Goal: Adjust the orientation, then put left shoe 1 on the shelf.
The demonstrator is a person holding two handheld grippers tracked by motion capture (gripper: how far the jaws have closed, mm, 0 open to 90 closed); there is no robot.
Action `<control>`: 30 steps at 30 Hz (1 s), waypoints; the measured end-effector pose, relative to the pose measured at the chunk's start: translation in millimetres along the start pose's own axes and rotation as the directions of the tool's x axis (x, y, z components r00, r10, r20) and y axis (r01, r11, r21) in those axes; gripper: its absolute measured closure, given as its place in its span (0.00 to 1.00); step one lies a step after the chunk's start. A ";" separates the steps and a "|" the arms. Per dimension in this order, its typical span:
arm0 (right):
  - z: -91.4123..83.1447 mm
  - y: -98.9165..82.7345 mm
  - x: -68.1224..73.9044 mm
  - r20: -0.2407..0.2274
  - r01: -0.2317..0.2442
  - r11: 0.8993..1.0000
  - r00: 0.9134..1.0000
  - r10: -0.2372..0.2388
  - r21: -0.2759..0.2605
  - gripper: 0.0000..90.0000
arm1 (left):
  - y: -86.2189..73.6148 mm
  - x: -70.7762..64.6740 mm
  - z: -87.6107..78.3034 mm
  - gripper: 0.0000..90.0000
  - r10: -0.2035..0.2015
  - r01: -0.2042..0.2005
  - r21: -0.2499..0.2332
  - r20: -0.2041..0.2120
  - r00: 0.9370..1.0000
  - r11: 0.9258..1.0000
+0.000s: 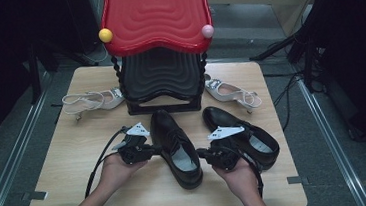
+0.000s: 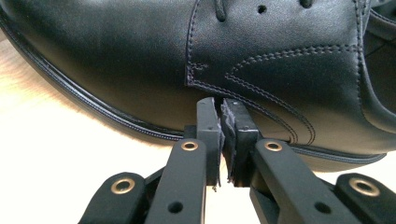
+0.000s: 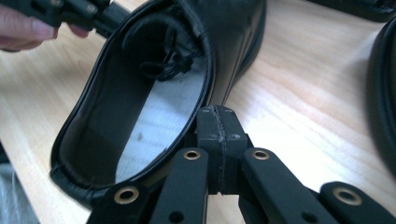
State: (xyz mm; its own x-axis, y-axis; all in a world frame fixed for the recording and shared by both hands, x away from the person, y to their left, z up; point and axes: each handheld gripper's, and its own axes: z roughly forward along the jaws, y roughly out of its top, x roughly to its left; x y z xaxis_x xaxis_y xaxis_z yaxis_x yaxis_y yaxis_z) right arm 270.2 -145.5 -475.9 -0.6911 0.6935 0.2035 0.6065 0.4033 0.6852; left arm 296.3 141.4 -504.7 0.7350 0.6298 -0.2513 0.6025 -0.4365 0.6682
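Black leather is the story down at the near edge: a glossy black lace-up dress shoe (image 1: 176, 149) lies mid-table on the pale wooden tabletop (image 1: 74, 142), toe pointing away, grey insole showing. Both tools flank it. The left gripper (image 1: 154, 148) has its jaws pressed together, tips nudged against the shoe's stitched side (image 2: 261, 70), nothing between them. The right gripper (image 3: 218, 122) is also closed tight, sitting just beside the padded collar, gripping nothing. Risk from here, I'd say: two closed tips pushing on smooth, rounded leather could skid off or roll the shoe over, since neither has a real hold. Its matching black shoe (image 1: 244, 135) rests just right. Beyond, white strappy heeled sandals (image 1: 90, 101) lie either side of a black-and-red tiered shoe rack (image 1: 156, 15).
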 end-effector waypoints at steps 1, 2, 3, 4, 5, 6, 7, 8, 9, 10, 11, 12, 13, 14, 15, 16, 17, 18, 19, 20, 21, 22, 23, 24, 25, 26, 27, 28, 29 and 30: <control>0.7 1.3 -2.0 -0.006 -0.007 1.000 1.000 0.007 -0.007 1.00 | 0.1 -0.1 -0.5 0.96 0.002 -0.002 0.001 -0.004 1.000 1.000; 2.5 2.4 -3.4 -0.002 -0.007 1.000 1.000 0.007 -0.015 1.00 | -0.1 -0.7 -0.6 0.96 0.003 -0.003 0.001 -0.006 1.000 1.000; 5.0 3.7 -4.3 0.007 -0.006 1.000 1.000 0.006 -0.017 1.00 | -0.4 -0.7 -0.6 0.96 0.006 -0.006 -0.001 -0.007 1.000 1.000; 8.3 5.3 -5.3 0.008 -0.003 1.000 1.000 0.003 -0.010 1.00 | -0.4 -0.2 -0.6 0.96 0.002 -0.002 0.000 -0.003 1.000 1.000; 12.0 6.9 -5.7 0.018 0.003 1.000 1.000 -0.003 0.001 1.00 | -0.6 0.4 -0.6 0.96 -0.003 0.003 -0.001 0.002 1.000 1.000; 15.5 8.2 -6.3 0.025 0.013 1.000 1.000 -0.013 0.008 1.00 | -0.8 0.7 -0.3 0.96 -0.007 0.007 0.000 0.007 1.000 1.000; 18.4 9.0 -6.2 0.027 0.005 1.000 1.000 -0.005 0.013 1.00 | -1.1 0.8 -0.2 0.96 -0.014 0.014 -0.002 0.009 1.000 1.000; 20.1 9.6 -6.7 0.025 0.003 1.000 1.000 -0.004 0.013 1.00 | -1.4 0.2 -0.2 0.97 -0.017 0.017 -0.003 0.008 1.000 1.000; 20.0 9.9 -5.5 0.026 -0.011 1.000 1.000 0.011 0.019 1.00 | -1.5 -0.2 -0.5 0.97 -0.014 0.014 -0.003 0.005 1.000 1.000; 20.0 9.9 -5.0 0.030 -0.003 1.000 1.000 0.002 0.017 1.00 | -1.3 -0.4 -0.7 0.97 -0.017 0.017 0.000 0.005 1.000 1.000; 19.8 9.7 -4.5 0.032 0.005 1.000 0.999 -0.006 0.015 1.00 | -0.9 -0.3 -0.6 0.98 -0.019 0.019 0.003 0.009 1.000 1.000; 19.0 9.5 -3.5 0.037 0.005 1.000 0.999 -0.006 0.017 1.00 | -0.6 -0.3 0.0 0.98 -0.024 0.024 0.001 0.011 1.000 1.000; 18.4 9.2 -2.9 0.037 0.006 1.000 0.999 -0.007 0.018 1.00 | 0.1 0.2 0.9 0.98 -0.031 0.031 0.000 0.017 0.999 1.000; 17.6 8.5 -2.6 0.034 0.004 1.000 0.999 -0.005 0.022 1.00 | 1.3 0.6 2.0 0.98 -0.044 0.044 0.003 0.025 0.999 0.999; 16.8 7.5 -2.6 0.033 -0.001 1.000 0.999 0.000 0.021 1.00 | 2.8 0.7 2.9 0.99 -0.048 0.048 0.008 0.028 0.998 0.999; 15.5 6.4 -3.0 0.029 -0.009 1.000 1.000 0.008 0.024 1.00 | 3.9 -0.3 4.1 0.99 -0.051 0.051 0.007 0.028 0.998 0.999; 14.2 5.4 -2.9 0.025 -0.021 0.999 0.999 0.020 0.027 1.00 | 5.0 -1.0 5.3 1.00 -0.052 0.052 0.008 0.028 0.998 0.999; 12.8 4.3 -2.6 0.028 -0.018 0.999 0.999 0.018 0.029 1.00 | 6.1 -1.8 6.5 1.00 -0.053 0.053 0.010 0.029 0.998 0.999; 11.3 3.3 -2.3 0.031 -0.017 0.999 0.999 0.016 0.033 1.00 | 7.2 -2.9 7.7 1.00 -0.052 0.051 0.012 0.032 0.998 0.999; 10.2 2.2 -2.4 0.035 -0.014 0.999 0.999 0.013 0.031 1.00 | 8.3 -3.5 8.5 1.00 -0.046 0.046 0.017 0.035 0.998 0.999; 9.1 1.3 -2.4 0.038 -0.017 0.999 0.999 0.015 0.031 1.00 | 9.2 -4.4 9.3 1.00 -0.045 0.044 0.020 0.034 0.998 0.999; 7.9 0.6 -2.3 0.040 -0.023 0.999 0.999 0.022 0.035 1.00 | 10.2 -4.7 9.9 1.00 -0.039 0.038 0.023 0.035 0.999 0.999; 7.4 0.1 -2.7 0.039 -0.028 0.999 0.999 0.026 0.035 1.00 | 10.7 -5.1 10.7 1.00 -0.041 0.040 0.021 0.034 0.999 0.999; 7.1 -0.3 -2.8 0.040 -0.029 0.999 0.999 0.028 0.035 1.00 | 10.9 -4.7 11.3 1.00 -0.042 0.042 0.018 0.035 0.998 0.999; 7.0 -0.5 -3.1 0.042 -0.029 0.999 0.999 0.027 0.033 1.00 | 10.9 -4.2 11.6 1.00 -0.046 0.046 0.016 0.037 0.998 0.999; 6.9 -0.5 -2.8 0.039 -0.036 0.999 0.999 0.035 0.035 1.00 | 11.0 -3.4 12.0 1.00 -0.052 0.052 0.014 0.043 0.998 0.999; 6.9 -0.7 -2.5 0.042 -0.036 0.999 0.999 0.035 0.033 1.00 | 11.1 -3.1 12.2 1.00 -0.053 0.053 0.014 0.044 0.998 0.999; 6.9 -0.8 -2.0 0.044 -0.037 0.999 0.998 0.035 0.033 1.00 | 11.3 -3.0 12.2 1.00 -0.052 0.051 0.016 0.045 0.998 0.999; 6.8 -0.9 -1.7 0.045 -0.039 0.999 0.998 0.037 0.033 1.00 | 11.5 -3.2 12.5 1.00 -0.056 0.055 0.015 0.046 0.997 0.998; 6.5 -1.1 -1.5 0.047 -0.039 0.999 0.998 0.037 0.033 1.00 | 11.6 -3.6 12.8 1.00 -0.058 0.057 0.013 0.046 0.997 0.998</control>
State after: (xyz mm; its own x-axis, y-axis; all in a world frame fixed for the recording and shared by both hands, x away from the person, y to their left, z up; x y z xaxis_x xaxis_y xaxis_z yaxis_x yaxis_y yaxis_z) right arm 273.1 -143.0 -481.5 -0.6485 0.7356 0.1958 0.6457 0.3954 0.6533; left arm 304.6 125.8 -505.0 0.7127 0.6234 -0.3214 0.6474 -0.4083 0.6436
